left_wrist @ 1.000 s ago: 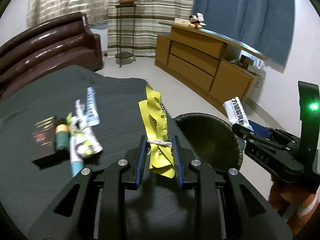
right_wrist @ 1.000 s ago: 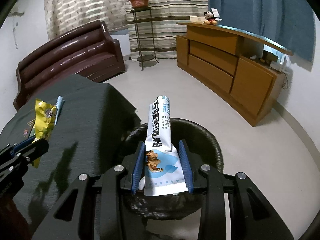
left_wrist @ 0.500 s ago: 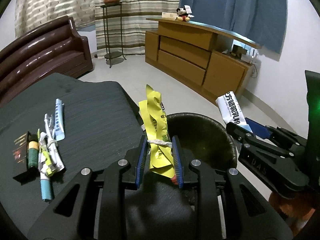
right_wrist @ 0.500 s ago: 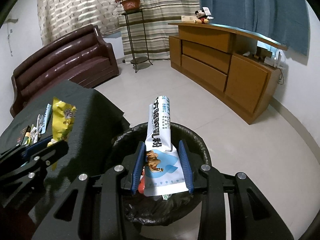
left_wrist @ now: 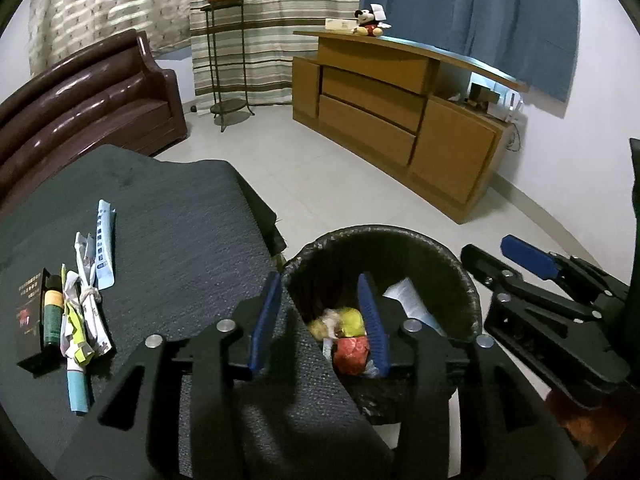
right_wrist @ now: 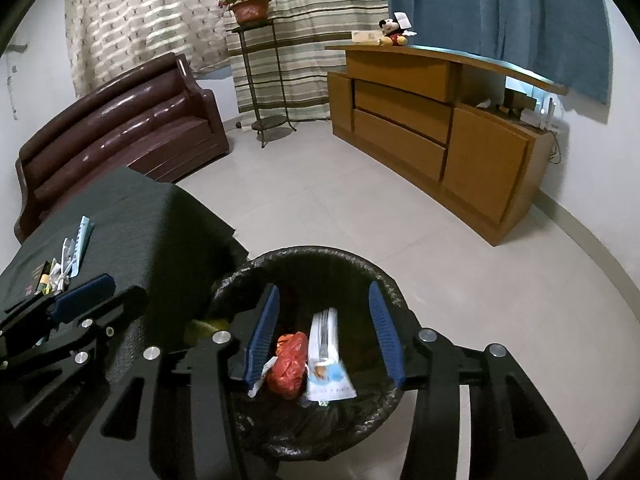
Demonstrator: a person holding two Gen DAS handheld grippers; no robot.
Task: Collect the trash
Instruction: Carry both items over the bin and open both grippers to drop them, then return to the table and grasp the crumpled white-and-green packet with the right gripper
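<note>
Both grippers hang over the black-lined trash bin (left_wrist: pixel 460 276) (right_wrist: pixel 384 276) beside the dark table (left_wrist: pixel 180 240). My left gripper (left_wrist: pixel 320 320) has its jaws opening with nothing between them; the yellow wrapper (left_wrist: pixel 350 318) lies below in the bin. My right gripper (right_wrist: pixel 324 336) is also opening and holds nothing; the white and blue packet (right_wrist: pixel 328 360), blurred, is dropping into the bin next to a red wrapper (right_wrist: pixel 286 364). Several more wrappers (left_wrist: pixel 86 300) and a dark box (left_wrist: pixel 30 312) lie on the table at the left.
The table's corner touches the bin's left rim. Pale tiled floor (right_wrist: pixel 340 200) spreads beyond the bin. A wooden sideboard (right_wrist: pixel 440 136) stands at the back right, a brown sofa (right_wrist: pixel 120 128) at the back left, and a plant stand (right_wrist: pixel 260 80) by the curtains.
Both grippers have opened over the bin. The yellow wrapper has left the left jaws and the white packet has left the right jaws; both now lie or fall in the bin.
</note>
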